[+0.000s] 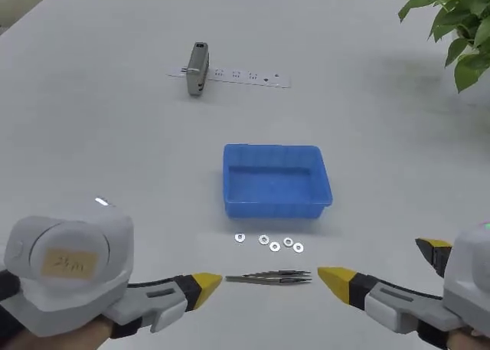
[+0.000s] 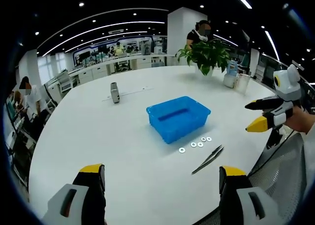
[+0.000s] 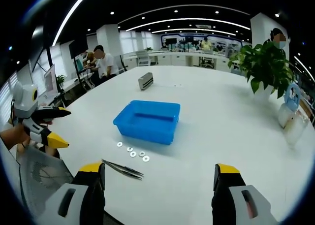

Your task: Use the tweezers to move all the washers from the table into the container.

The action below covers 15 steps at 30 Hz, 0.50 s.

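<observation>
The tweezers [image 1: 268, 276] are seen flat on the white tabletop [image 1: 115, 151], just in front of the person. In the head view their long axis runs from left to right, about parallel to the near wall of the blue container [image 1: 276, 207]. The end that narrows to one point is turned toward the left tool [image 2: 161, 170]. The end where the two arms stand a little apart is turned toward the right tool [image 3: 159, 168]. Which end is the picking tip cannot be told.

The tweezers are touched by neither tool. They lie between the two yellow tips that come in from the left and the right of the head view. Both tools are held wide open, with nothing between the jaws, and this is shown in each gripper view.

Five washers [image 1: 264, 240] are laid in a short row on the tabletop, between the tweezers and the container, near both. The row also runs from left to right and drops slightly toward the right.

Farther away, a white power strip [image 1: 245, 77] with a grey plug block [image 1: 197, 68] is placed on the tabletop. A green plant [image 1: 455, 28] is seen at the upper right corner.
</observation>
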Each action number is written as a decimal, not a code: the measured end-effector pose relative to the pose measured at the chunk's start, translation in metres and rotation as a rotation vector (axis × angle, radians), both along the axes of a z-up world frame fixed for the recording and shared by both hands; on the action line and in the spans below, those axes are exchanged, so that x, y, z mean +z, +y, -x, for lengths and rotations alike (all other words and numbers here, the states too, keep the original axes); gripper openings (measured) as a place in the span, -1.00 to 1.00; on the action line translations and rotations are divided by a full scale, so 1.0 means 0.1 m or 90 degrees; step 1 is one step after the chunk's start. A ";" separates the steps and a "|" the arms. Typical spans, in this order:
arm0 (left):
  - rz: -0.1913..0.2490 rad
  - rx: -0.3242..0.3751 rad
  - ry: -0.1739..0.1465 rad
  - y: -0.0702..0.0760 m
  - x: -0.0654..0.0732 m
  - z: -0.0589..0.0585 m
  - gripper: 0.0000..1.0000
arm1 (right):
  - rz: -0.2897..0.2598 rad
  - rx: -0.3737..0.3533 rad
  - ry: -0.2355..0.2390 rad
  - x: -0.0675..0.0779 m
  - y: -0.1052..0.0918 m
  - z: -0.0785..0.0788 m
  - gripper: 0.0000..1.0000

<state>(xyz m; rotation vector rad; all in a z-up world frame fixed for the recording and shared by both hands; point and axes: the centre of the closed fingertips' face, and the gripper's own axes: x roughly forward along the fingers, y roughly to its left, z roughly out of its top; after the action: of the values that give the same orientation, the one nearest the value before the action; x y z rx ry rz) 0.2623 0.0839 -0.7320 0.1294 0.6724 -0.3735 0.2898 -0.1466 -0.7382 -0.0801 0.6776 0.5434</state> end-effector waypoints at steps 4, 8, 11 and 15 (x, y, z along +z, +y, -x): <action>0.003 0.002 0.001 -0.01 0.00 0.00 0.99 | 0.003 0.002 0.001 0.00 0.00 0.00 0.81; 0.002 -0.001 0.001 -0.01 -0.01 -0.01 0.99 | 0.001 0.000 -0.003 0.02 0.01 -0.03 0.81; -0.019 -0.002 -0.016 0.02 0.01 -0.03 0.58 | 0.001 0.003 -0.003 0.02 0.03 -0.03 0.81; -0.029 0.022 -0.046 0.08 0.04 -0.10 0.49 | 0.001 0.007 -0.002 0.01 0.05 -0.02 0.80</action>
<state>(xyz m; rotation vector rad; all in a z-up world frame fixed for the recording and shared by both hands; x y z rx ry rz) 0.2723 0.0914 -0.7281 0.1733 0.6117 -0.3189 0.2920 -0.1421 -0.7373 -0.0867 0.6753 0.5536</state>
